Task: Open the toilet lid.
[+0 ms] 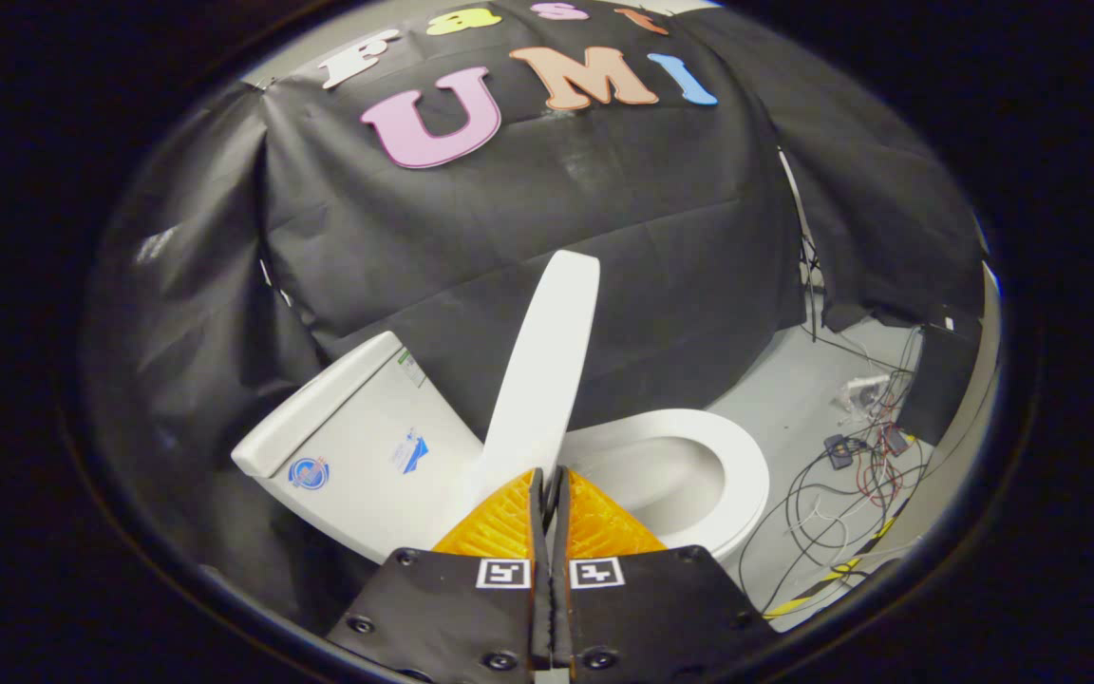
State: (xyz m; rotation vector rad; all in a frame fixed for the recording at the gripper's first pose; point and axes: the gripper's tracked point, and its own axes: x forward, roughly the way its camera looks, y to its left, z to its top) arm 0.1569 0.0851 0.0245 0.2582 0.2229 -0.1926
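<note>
Plainly, the gripper [547, 480] is clenched on the raised toilet lid's [547, 370] edge (seat [746, 475] down).

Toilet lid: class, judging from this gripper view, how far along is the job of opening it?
Done: the toilet lid is raised off the seat, seen edge-on, standing steeply, and the bowl lies uncovered. In hand: the tongs have their fingers nearly together at the lid's lower end; whether they pinch its edge cannot be told. Left: probably leaning the lid back toward the tank and letting go.
</note>
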